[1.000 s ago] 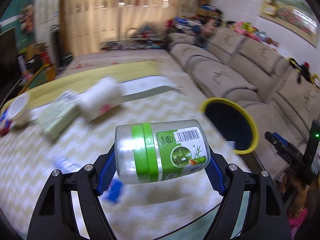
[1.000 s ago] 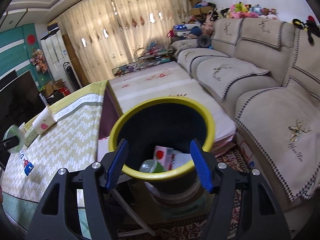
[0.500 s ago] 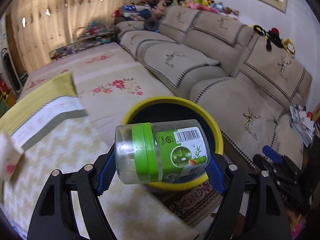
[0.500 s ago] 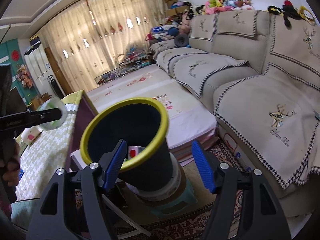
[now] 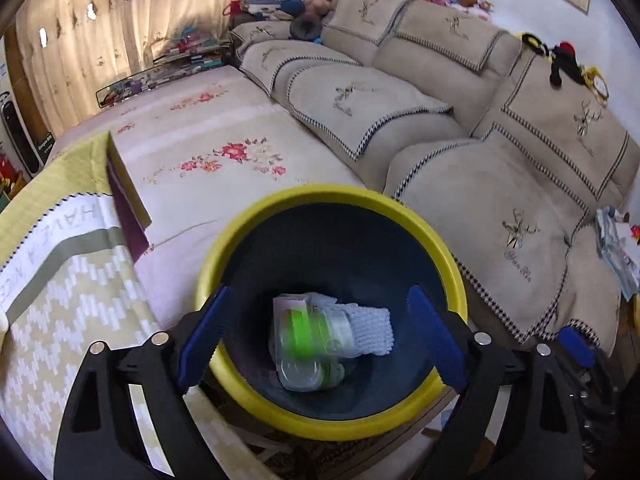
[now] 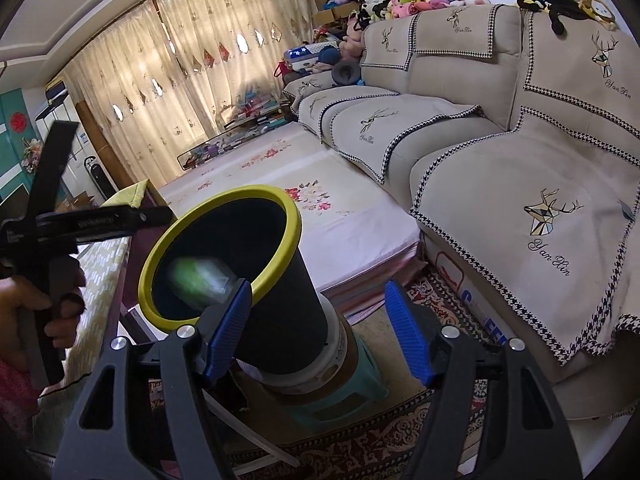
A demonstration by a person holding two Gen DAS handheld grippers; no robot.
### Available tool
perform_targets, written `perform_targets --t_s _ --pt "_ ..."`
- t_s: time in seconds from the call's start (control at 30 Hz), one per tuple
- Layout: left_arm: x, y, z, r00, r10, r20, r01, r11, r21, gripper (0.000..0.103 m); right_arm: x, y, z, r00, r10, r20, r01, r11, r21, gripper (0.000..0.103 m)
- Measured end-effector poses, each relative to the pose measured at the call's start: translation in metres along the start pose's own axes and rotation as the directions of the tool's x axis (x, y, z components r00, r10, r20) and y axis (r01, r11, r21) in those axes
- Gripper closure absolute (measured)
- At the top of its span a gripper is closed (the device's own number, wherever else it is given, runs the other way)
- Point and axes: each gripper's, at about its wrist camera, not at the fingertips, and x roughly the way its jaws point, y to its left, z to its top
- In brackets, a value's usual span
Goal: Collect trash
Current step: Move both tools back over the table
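The clear jar with a green band (image 5: 308,344) is blurred, dropping inside the dark bin with a yellow rim (image 5: 332,194) onto white netting (image 5: 372,334) and other trash. My left gripper (image 5: 318,300) hangs right over the bin's mouth, its jaws opening, with nothing pressed between the blue pads. In the right wrist view the jar (image 6: 200,280) shows as a green-white smear at the bin's mouth (image 6: 224,196). My right gripper (image 6: 319,292) stands open and empty beside the bin's wall, low and to its right. A hand (image 6: 36,308) holds the left gripper (image 6: 80,220) at the left edge.
The bin stands on a teal stool (image 6: 352,392) over a patterned rug (image 6: 360,448). A beige sofa (image 6: 520,184) runs along the right. A low platform with a floral cloth (image 5: 208,160) lies behind the bin, and the table with the zigzag cloth (image 5: 68,300) is at the left.
My left gripper swung from the table to above the bin with the jar, then let it go; the jar now falls into the bin. The right gripper shifted slightly to the right of the bin.
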Motion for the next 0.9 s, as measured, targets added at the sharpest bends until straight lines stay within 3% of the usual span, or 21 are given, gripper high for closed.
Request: perform_targets --t_s 0.17,0.3,0.53,0.67,0.9 --pt "-0.061 0.019 -0.012 0.995 0.011 0.102 -0.008 1.0 -0.026 0.009 0.0 0.012 -0.003 1.0 0.022 -0.004 -0.023 1.0 -0.017 0.036" --pt "-0.122 0.041 -0.039 0.982 0.033 0.185 -0.023 0.998 -0.054 0.005 0.0 0.027 -0.005 0.999 0.038 -0.011 -0.038 0.998 -0.044 0.035" --pt "-0.222 0.096 -0.108 0.946 0.147 0.29 -0.101 0.981 -0.168 0.005 -0.004 0.068 -0.007 0.995 0.1 -0.022 -0.101 0.988 -0.112 0.033" --pt "-0.278 0.135 -0.154 0.914 0.25 0.32 -0.173 0.953 -0.249 0.005 -0.005 0.1 -0.008 0.989 0.146 -0.033 -0.149 0.975 -0.165 0.033" --pt "-0.348 0.195 -0.234 0.858 0.417 0.301 -0.285 0.873 -0.395 0.005 -0.005 0.171 -0.009 0.965 0.251 -0.079 -0.263 0.928 -0.265 0.032"
